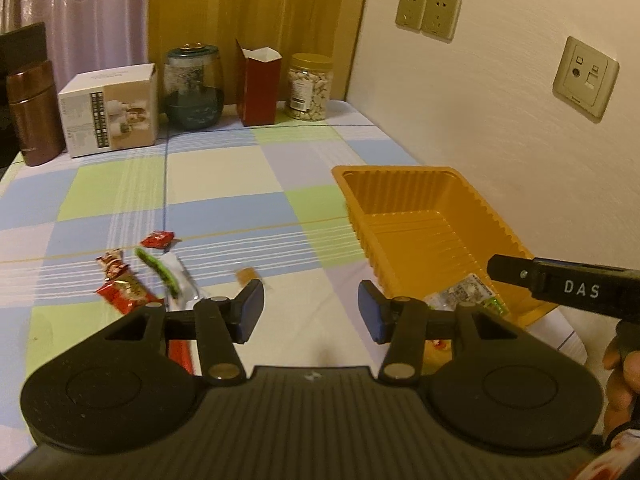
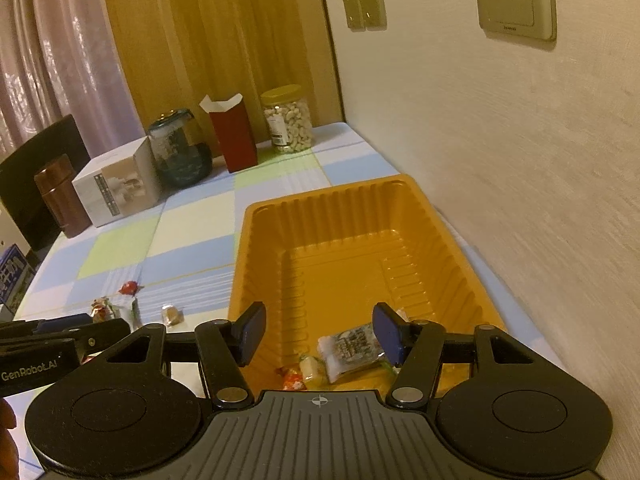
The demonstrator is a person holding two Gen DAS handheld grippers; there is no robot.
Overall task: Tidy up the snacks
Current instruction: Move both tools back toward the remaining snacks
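Orange ribbed plastic tray on checked pastel tablecloth of the table, just beside the white wall; long axis running away from the cameras, toward the back of the table, parallel to the wall.
In the tray's near end: white-and-dark printed snack packet lying flat, long axis roughly crosswise to the tray, slightly tilted; small yellow-green wrapped sweet and red-orange wrapped sweet just beside it on the left.
Still loose on the cloth, left of the tray: red wrapped candy; red-and-white snack bar wrappers; green-and-white long packet, long axis slanting from far-left to near-right; small tan wrapped piece nearer the tray.
Right claw poised over the tray's near end, pitched downward, blue pads parted, nothing between them; printed packet below, next to the right pad. Contact between pad and packet not clear.
Left claw above bare cloth between loose snacks and tray, pitched downward, blue pads apart, nothing gripped.
Fingers of a hand at right edge of left view, on the other tool's handle.
Back row: brown flask, white carton, dark glass jar, open maroon box, clear jar of cashews.
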